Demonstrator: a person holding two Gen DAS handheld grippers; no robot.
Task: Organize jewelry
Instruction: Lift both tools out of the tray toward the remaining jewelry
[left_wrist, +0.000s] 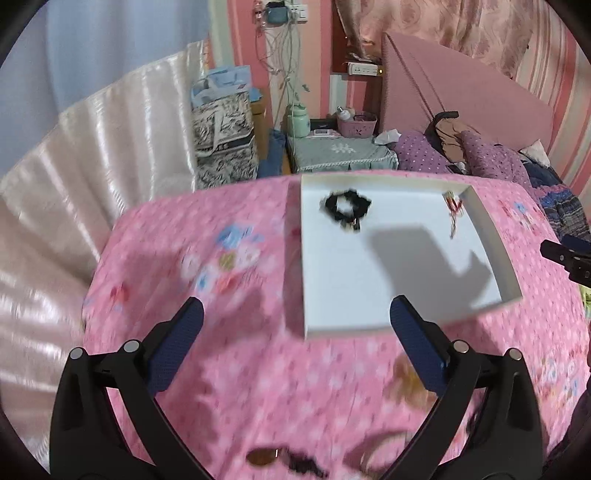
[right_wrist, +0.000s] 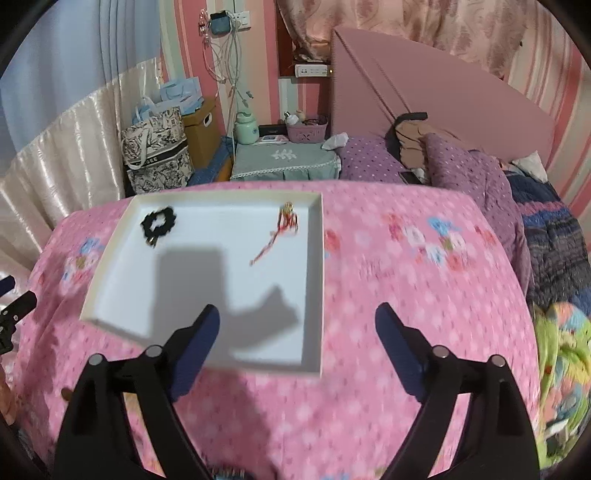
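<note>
A shallow white tray (left_wrist: 424, 317) (right_wrist: 314, 280) lies on the pink floral bedspread. In it are a black scrunchie (left_wrist: 345, 206) (right_wrist: 159, 220) at the far left and a red-and-gold tasselled piece (left_wrist: 453, 210) (right_wrist: 282, 230) at the far right. My left gripper (left_wrist: 295, 308) is open and empty above the bedspread, at the tray's near left corner. My right gripper (right_wrist: 297, 314) is open and empty over the tray's near right part. A brown item (left_wrist: 408, 384) and dark items (left_wrist: 288, 459) lie blurred on the bedspread near the left gripper.
The pink bedspread (right_wrist: 406, 266) covers the bed. Purple pillows (right_wrist: 461, 170), a pink headboard (right_wrist: 443, 96) and a green-covered nightstand (right_wrist: 284, 158) stand behind. Bags (right_wrist: 159, 155) sit by the curtain at the left. A green patterned cloth (right_wrist: 561, 369) lies at the right.
</note>
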